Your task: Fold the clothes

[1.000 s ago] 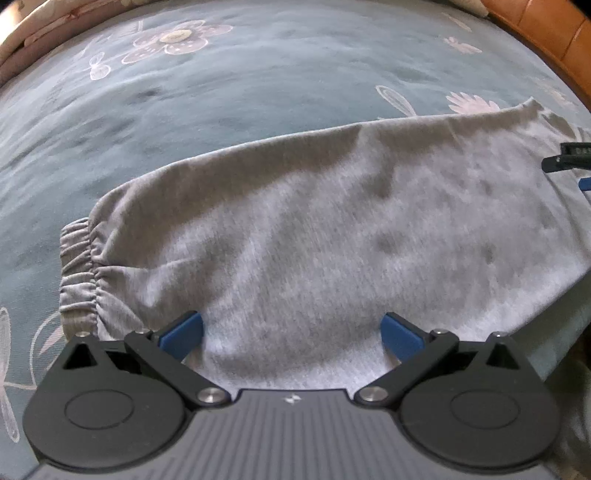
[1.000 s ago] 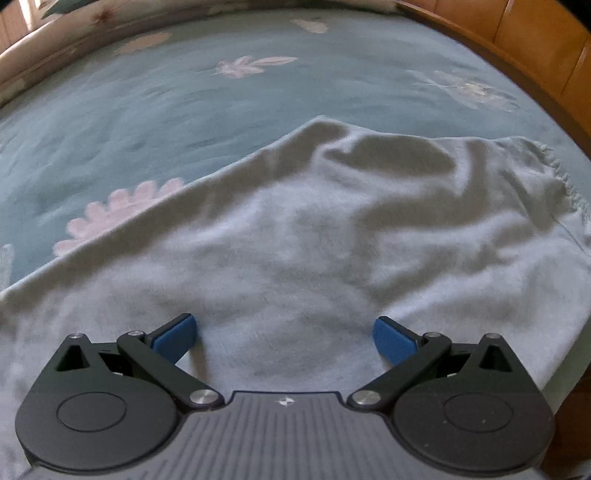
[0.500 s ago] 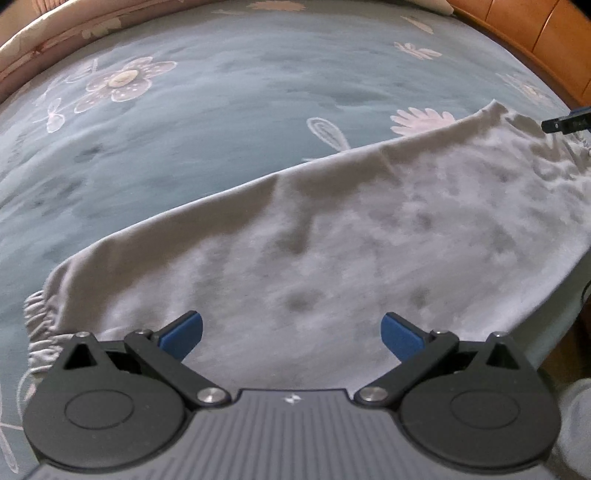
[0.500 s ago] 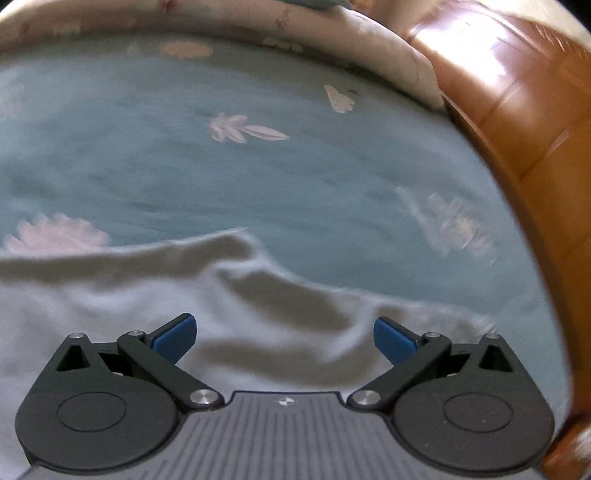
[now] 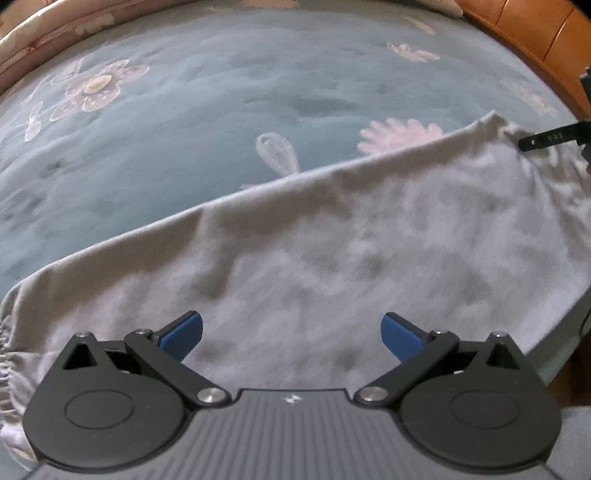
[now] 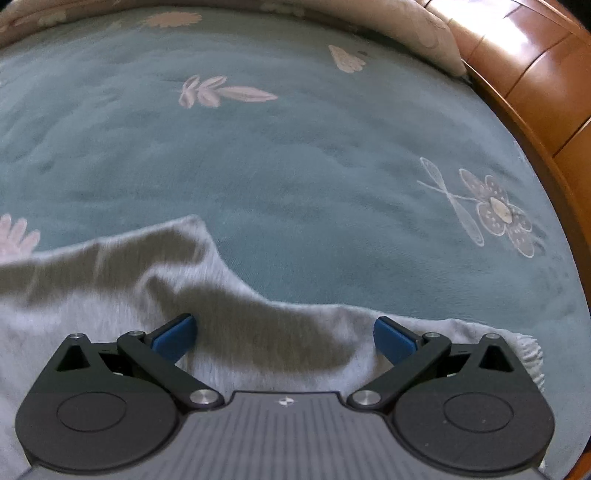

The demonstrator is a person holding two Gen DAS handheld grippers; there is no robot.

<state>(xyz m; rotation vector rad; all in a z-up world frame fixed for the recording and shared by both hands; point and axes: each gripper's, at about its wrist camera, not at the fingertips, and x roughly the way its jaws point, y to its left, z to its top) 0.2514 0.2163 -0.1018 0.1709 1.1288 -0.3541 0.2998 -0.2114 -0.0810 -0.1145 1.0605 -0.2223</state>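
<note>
A grey garment [image 5: 332,258] lies spread long across a teal flowered bed [image 5: 221,110], elastic cuff at far left. The left gripper [image 5: 291,332] and right gripper [image 6: 284,332] hover over it, jaws apart, holding nothing. No fold shows yet.

The far half of the bedspread [image 5: 229,110] lies bare in both views, open for either gripper to pass over. The grey garment [image 5: 332,266] covers the near part and runs off the near edge of the bed. On the right, the wooden frame [image 6: 535,96] curves along the bed and closes that side. A pillow [image 6: 417,29] lies at the far right corner against the frame. Another pale cushion, perhaps, lines the far left edge [image 5: 48,40]; that part is blurred.
</note>
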